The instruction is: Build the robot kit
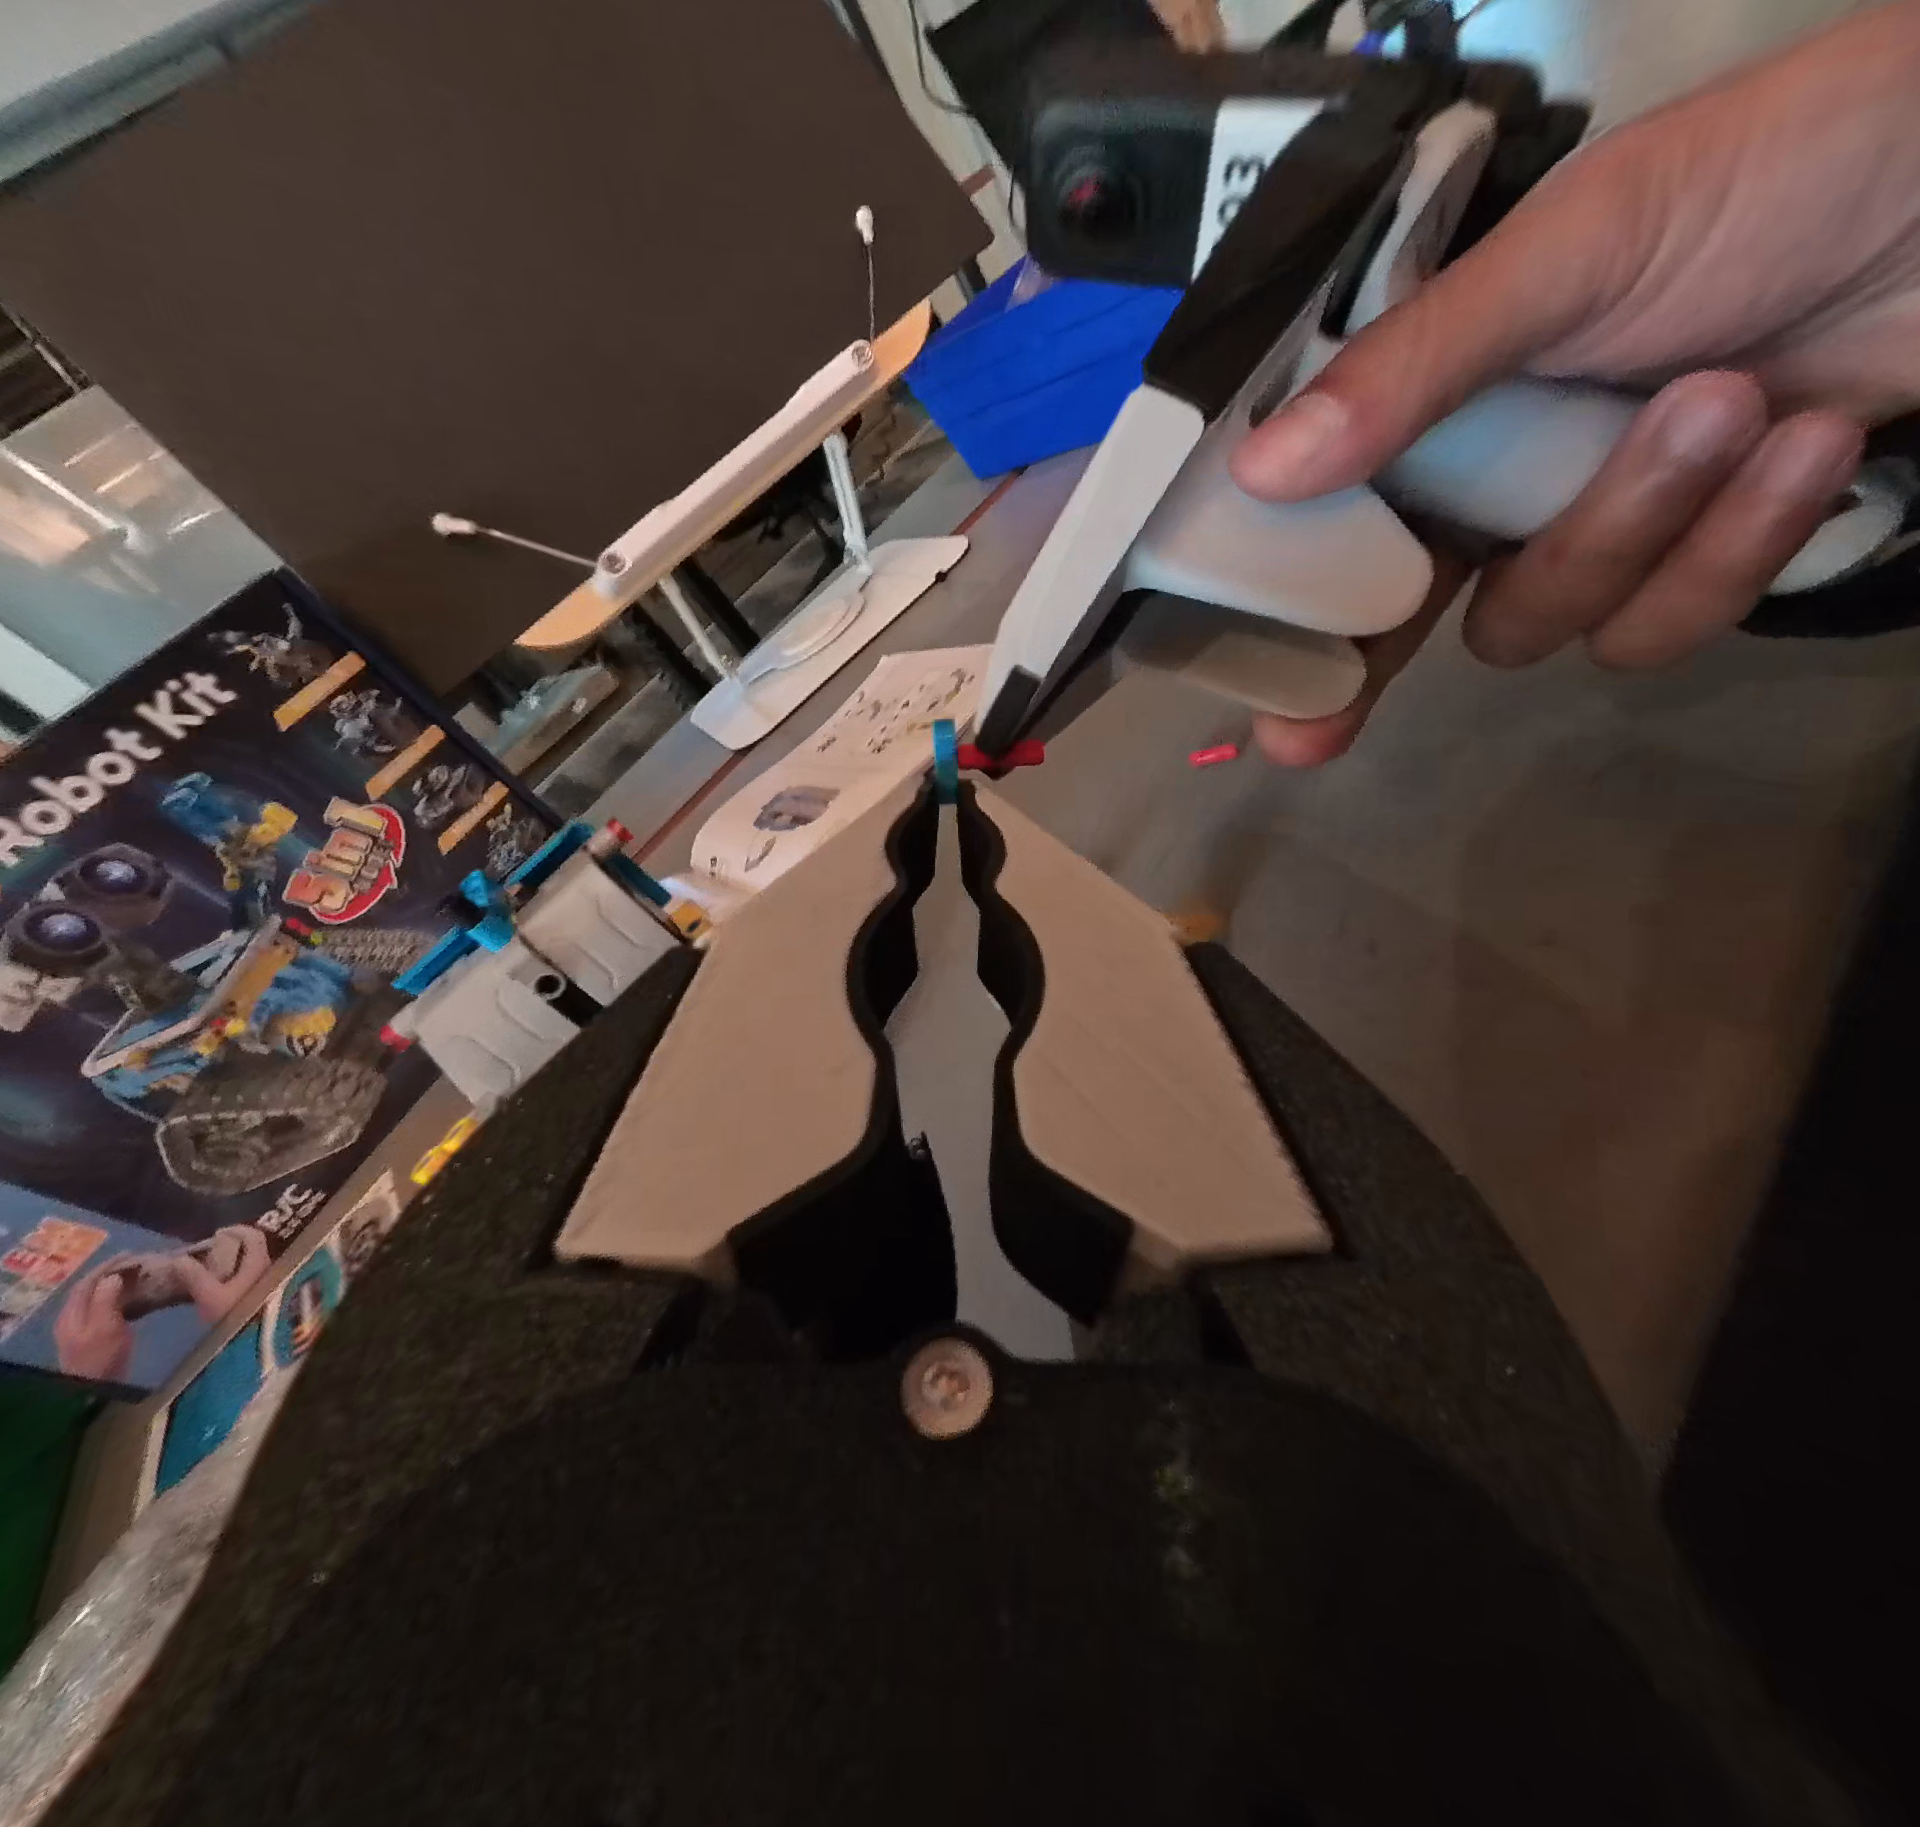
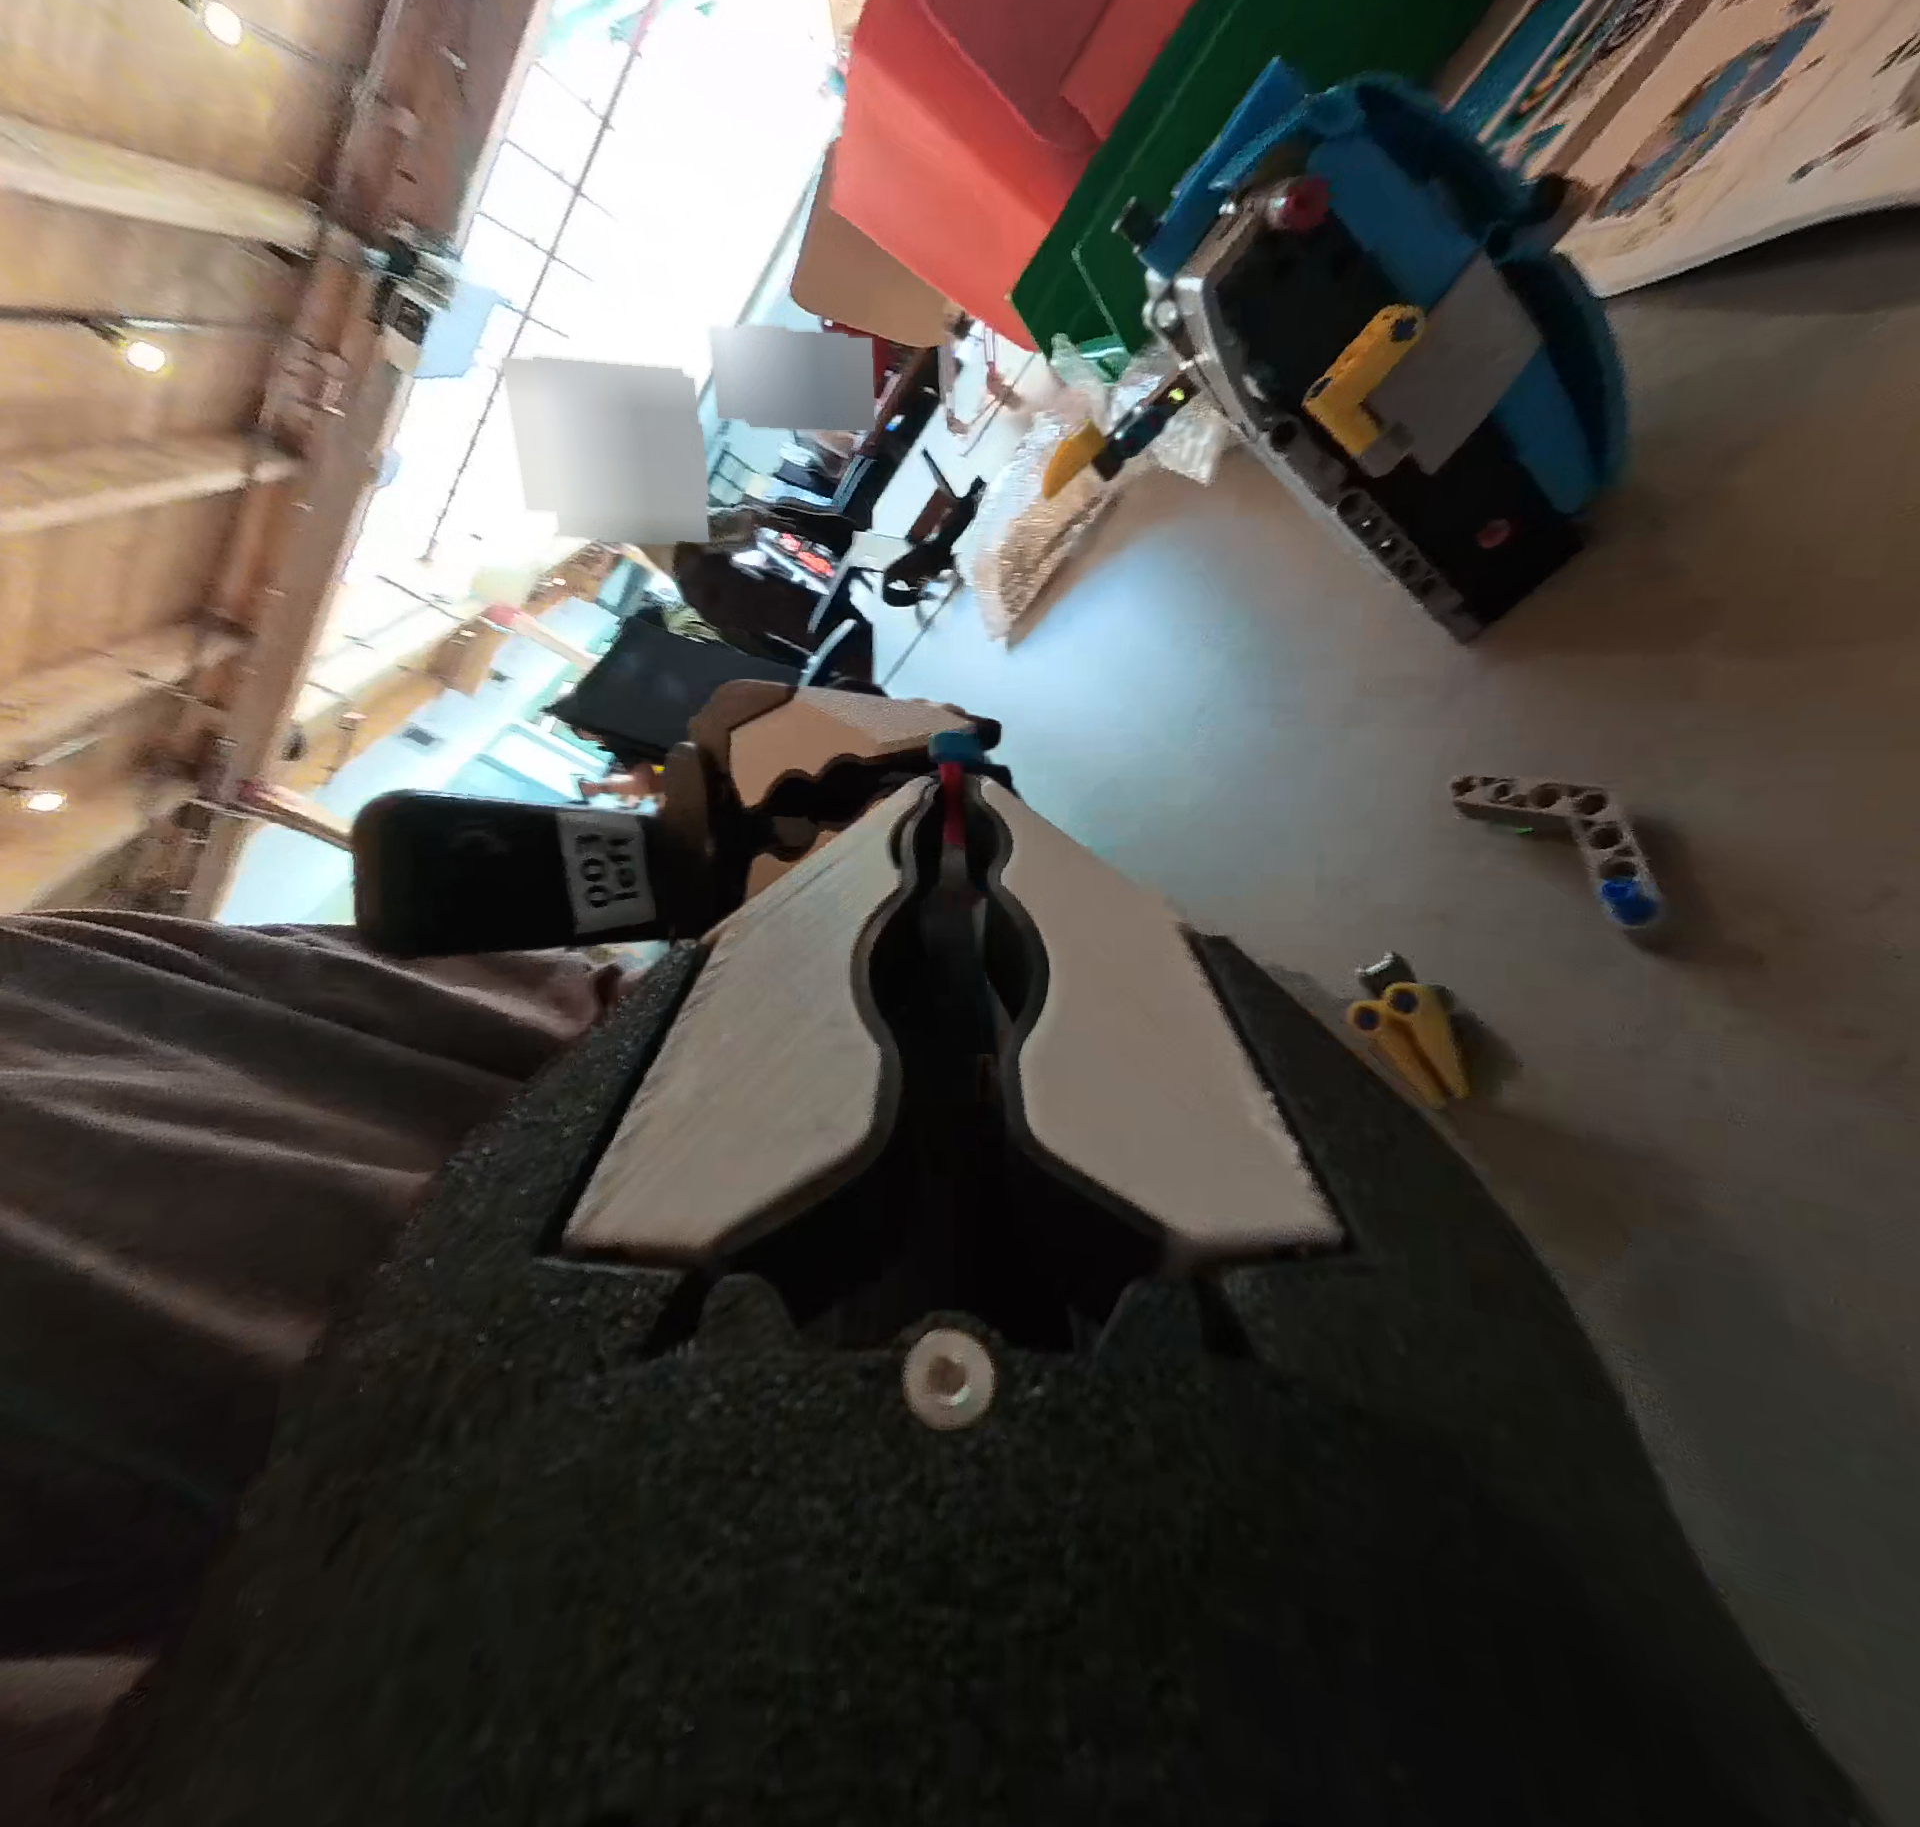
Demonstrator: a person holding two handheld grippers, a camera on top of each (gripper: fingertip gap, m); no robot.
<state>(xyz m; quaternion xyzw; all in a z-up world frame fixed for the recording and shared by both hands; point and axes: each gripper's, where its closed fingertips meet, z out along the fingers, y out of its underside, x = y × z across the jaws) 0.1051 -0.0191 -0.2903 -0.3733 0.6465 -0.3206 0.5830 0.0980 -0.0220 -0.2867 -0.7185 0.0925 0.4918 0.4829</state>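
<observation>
My left gripper point(image 1: 948, 788) is shut on a small blue ring-shaped piece point(image 1: 943, 751), held above the table. My right gripper point(image 2: 951, 788) is shut on a small red pin point(image 2: 950, 813). In the left wrist view the right gripper point(image 1: 995, 738) comes down from the upper right in a person's hand point(image 1: 1662, 406), and the red pin point(image 1: 1000, 757) touches the blue piece side-on. In the right wrist view the left gripper point(image 2: 961, 738) comes in from the left with the blue piece point(image 2: 958, 744) at its tip, right against the pin.
A half-built blue, grey and black toy vehicle point(image 2: 1392, 364) stands on the grey table point(image 2: 1351, 738). Loose parts lie nearby: a grey angled beam point(image 2: 1558, 821), yellow pieces point(image 2: 1408, 1039), a red pin point(image 1: 1210, 756). A kit box point(image 1: 197, 956), a booklet point(image 1: 831, 769), a white stand point(image 1: 790, 530) and a blue bin point(image 1: 1039, 364) stand beyond. Less than 4 cm separates the two grippers' tips.
</observation>
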